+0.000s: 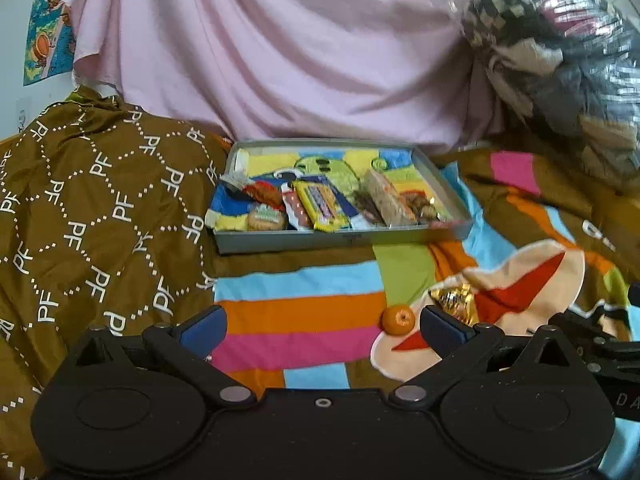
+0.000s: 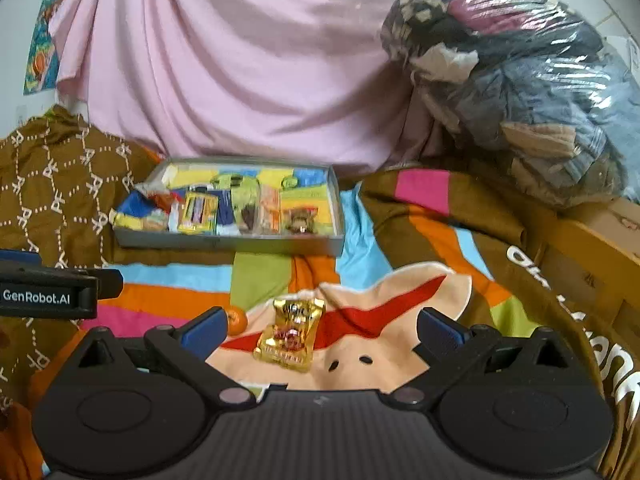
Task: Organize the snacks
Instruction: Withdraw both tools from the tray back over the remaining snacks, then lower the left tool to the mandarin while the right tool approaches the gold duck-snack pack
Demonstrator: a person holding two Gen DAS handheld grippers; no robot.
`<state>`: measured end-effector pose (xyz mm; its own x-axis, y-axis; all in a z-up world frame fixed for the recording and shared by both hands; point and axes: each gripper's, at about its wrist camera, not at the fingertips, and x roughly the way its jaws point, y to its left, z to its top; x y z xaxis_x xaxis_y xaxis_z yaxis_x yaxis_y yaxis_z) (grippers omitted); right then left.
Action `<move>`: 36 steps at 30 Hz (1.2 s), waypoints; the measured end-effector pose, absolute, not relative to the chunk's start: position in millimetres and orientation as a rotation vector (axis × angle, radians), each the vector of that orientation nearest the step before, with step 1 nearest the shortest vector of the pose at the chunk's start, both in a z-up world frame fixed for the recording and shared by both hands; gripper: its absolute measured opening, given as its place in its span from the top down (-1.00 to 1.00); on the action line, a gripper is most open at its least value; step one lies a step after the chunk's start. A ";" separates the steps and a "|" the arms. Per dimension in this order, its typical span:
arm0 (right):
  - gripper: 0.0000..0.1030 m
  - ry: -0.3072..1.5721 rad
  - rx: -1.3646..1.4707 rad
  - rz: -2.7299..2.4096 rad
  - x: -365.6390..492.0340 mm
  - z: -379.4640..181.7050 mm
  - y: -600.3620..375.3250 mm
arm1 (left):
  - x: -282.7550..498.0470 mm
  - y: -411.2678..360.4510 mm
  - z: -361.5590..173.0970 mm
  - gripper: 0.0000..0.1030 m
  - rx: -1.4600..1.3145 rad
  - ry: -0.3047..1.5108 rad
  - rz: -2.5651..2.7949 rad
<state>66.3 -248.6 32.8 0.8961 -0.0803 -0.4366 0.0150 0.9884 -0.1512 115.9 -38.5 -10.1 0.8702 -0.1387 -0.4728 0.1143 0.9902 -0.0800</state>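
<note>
A grey tray (image 1: pixel 340 238) holding several snack packets lies on a striped blanket; it also shows in the right wrist view (image 2: pixel 224 242). A gold snack packet (image 2: pixel 291 334) lies on the blanket between the open fingers of my right gripper (image 2: pixel 322 330), untouched. A small orange (image 2: pixel 236 320) sits by that gripper's left fingertip. In the left wrist view the orange (image 1: pixel 397 319) and the gold packet (image 1: pixel 456 300) lie just inside the right fingertip of my open, empty left gripper (image 1: pixel 324 326).
A brown patterned cloth (image 1: pixel 100 216) is heaped at the left. A pink sheet (image 1: pixel 280 60) hangs behind the tray. A clear bag of clothes (image 2: pixel 520 92) sits at the back right above a cardboard box (image 2: pixel 592 248).
</note>
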 end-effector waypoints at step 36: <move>-0.99 0.914 0.164 0.214 223.4 -12.8 -311.9 | 214.1 -65.3 -77.8 -0.98 -0.042 0.649 -0.194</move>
